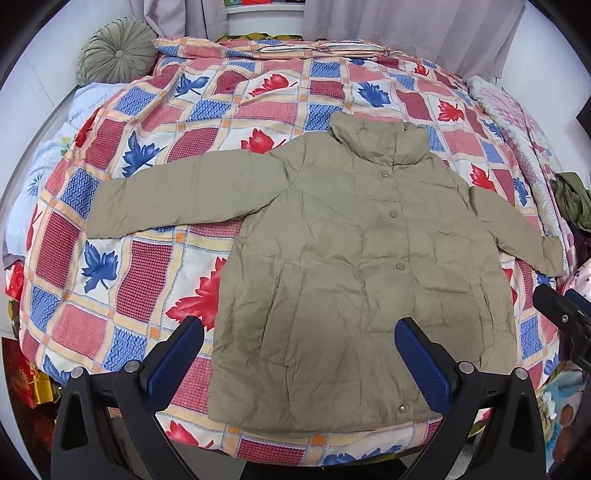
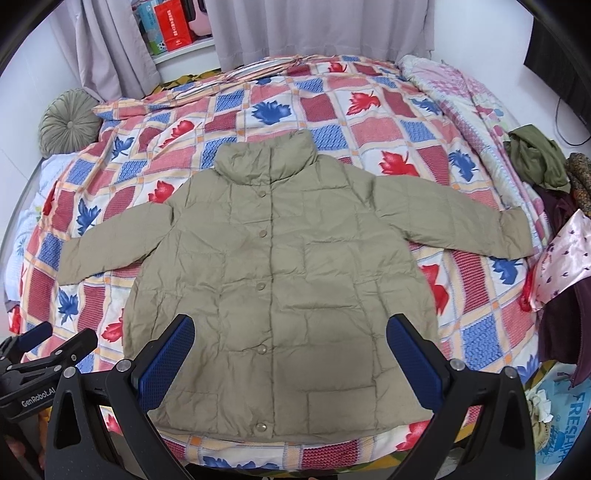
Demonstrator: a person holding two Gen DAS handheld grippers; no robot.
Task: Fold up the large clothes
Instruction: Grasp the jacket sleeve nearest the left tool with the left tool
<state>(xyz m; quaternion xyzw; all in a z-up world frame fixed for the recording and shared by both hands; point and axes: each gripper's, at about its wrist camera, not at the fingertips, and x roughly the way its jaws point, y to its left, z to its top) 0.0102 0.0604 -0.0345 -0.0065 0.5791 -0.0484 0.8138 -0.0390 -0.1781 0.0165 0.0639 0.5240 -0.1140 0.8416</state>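
A khaki padded jacket (image 1: 332, 258) (image 2: 280, 280) lies flat and buttoned on the bed, collar away from me, both sleeves spread out sideways. My left gripper (image 1: 299, 332) hovers open above the hem's left part, nothing between its blue pads. My right gripper (image 2: 290, 330) hangs open over the lower middle of the jacket, also empty. The right gripper's tip (image 1: 561, 306) shows at the right edge of the left wrist view, and the left gripper (image 2: 44, 343) shows at the lower left of the right wrist view.
The bed carries a quilt (image 1: 155, 206) (image 2: 369, 122) with red and blue leaf squares. A round green cushion (image 1: 118, 53) sits at the far left corner. A rolled pink blanket (image 2: 461, 96) and a heap of clothes (image 2: 539, 162) lie along the right side. Curtains (image 2: 325, 26) hang behind.
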